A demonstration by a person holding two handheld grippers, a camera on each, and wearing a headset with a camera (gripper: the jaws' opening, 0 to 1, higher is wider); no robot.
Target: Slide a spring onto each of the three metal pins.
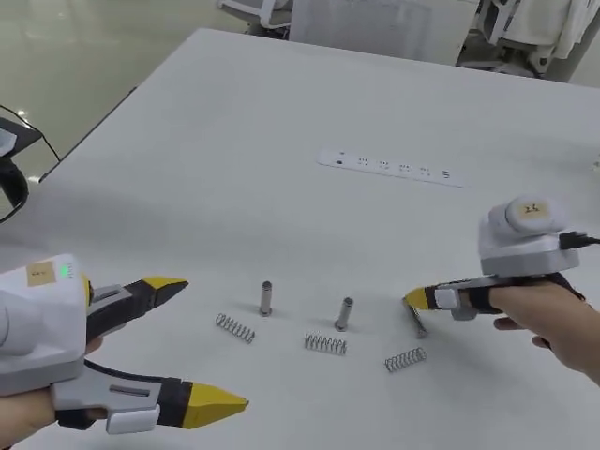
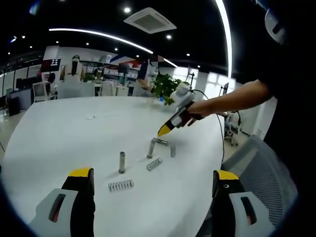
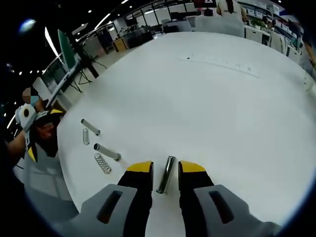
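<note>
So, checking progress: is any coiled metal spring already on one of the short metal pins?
No, the three coiled metal springs lie loose on the white table, none around a pin.

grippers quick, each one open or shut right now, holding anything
Left gripper: open wide, holding nothing.
Right gripper: jaws narrowly apart, one on each side of a metal pin; whether it grips cannot be told.
</note>
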